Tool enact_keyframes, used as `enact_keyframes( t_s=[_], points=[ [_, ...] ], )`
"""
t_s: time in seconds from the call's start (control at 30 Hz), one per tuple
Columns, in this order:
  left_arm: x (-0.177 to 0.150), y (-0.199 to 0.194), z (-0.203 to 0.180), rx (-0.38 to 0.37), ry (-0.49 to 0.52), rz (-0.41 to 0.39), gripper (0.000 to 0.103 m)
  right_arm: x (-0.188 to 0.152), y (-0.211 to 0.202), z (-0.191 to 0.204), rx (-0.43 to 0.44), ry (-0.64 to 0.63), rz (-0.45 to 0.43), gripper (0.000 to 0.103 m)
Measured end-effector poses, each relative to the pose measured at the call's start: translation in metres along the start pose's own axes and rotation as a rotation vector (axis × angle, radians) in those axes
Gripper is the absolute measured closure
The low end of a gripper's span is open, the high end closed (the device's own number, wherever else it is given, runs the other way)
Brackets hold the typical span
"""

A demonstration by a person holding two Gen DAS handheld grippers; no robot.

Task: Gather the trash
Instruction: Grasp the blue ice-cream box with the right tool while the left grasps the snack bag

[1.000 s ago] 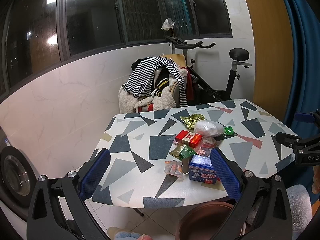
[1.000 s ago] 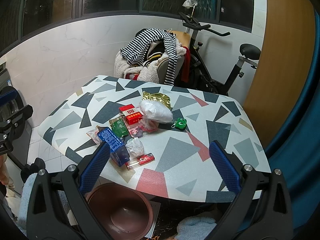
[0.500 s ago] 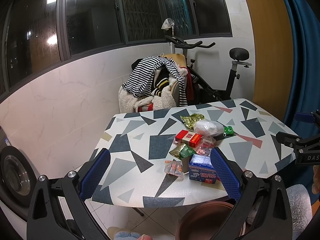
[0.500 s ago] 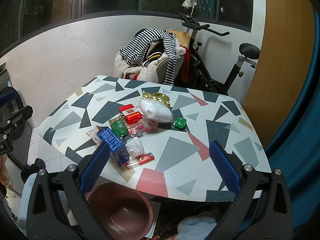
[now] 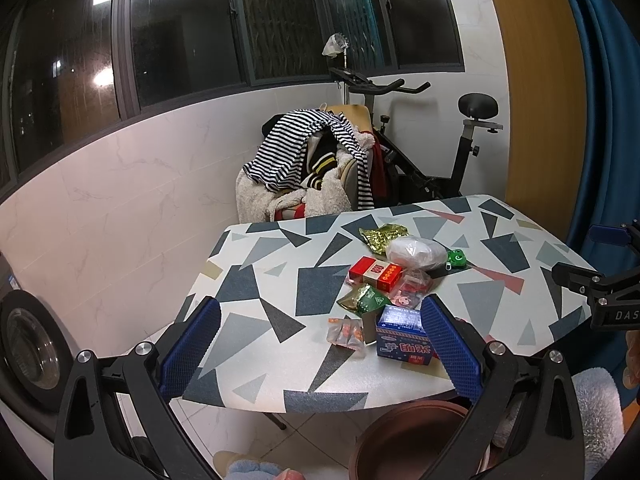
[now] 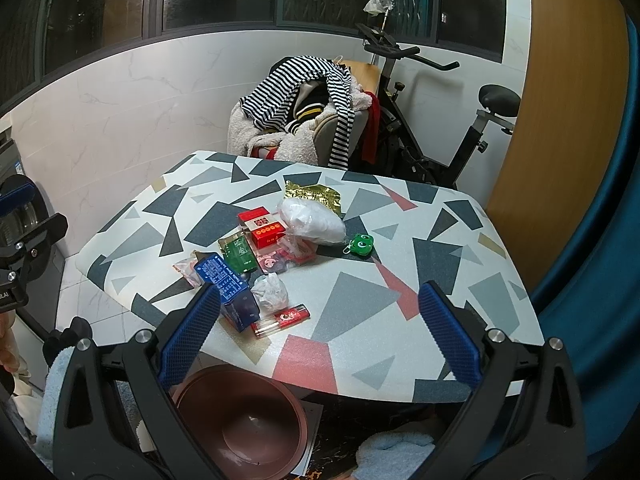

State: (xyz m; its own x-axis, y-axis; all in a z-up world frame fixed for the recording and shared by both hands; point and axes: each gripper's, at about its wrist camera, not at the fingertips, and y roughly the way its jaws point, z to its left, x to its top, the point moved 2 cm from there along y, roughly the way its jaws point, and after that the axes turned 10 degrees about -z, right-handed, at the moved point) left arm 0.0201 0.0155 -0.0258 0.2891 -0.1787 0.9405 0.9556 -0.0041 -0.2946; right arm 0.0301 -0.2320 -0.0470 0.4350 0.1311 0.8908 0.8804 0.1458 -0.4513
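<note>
A table (image 6: 460, 264) with a white top patterned in grey, dark blue and pink triangles fills the middle of both views. Behind it stand a chair heaped with clothes, a striped shirt (image 5: 296, 144) on top, and an exercise bike (image 6: 436, 120) against the wall. On the floor at the table's near edge sits a brown round bin (image 6: 240, 424), empty as far as the right wrist view shows.

The left gripper (image 5: 320, 348) and the right gripper (image 6: 320, 332) both hang short of the table's near edge, each with its blue-padded fingers spread wide apart and nothing between them.

The trash lies in a loose cluster near the table's middle and near side. A white plastic bag (image 6: 314, 222) rests on a gold foil wrapper (image 6: 316, 194). A blue carton (image 6: 226, 284) stands at the near edge, with a red box (image 6: 264, 228) farther back and a green packet (image 6: 238, 256) between them. A crumpled white tissue (image 6: 272, 292) lies just beside the carton, a red lighter (image 6: 282, 318) in front of it. A small green frog charm (image 6: 362, 245) sits apart, to the right of the bag.
</note>
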Motion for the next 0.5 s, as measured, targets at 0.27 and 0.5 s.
enact_keyframes(
  t_s=[0.27, 0.5],
  points=[
    [-0.014, 0.008, 0.007, -0.106, -0.059, 0.044, 0.005, -0.009, 0.01, 0.003, 0.053, 0.0, 0.001, 0.006],
    [-0.036, 0.041, 0.032, -0.116, -0.199, 0.152, 0.005, -0.023, 0.036, 0.024, 0.191, -0.028, 0.014, 0.006]
  ],
)
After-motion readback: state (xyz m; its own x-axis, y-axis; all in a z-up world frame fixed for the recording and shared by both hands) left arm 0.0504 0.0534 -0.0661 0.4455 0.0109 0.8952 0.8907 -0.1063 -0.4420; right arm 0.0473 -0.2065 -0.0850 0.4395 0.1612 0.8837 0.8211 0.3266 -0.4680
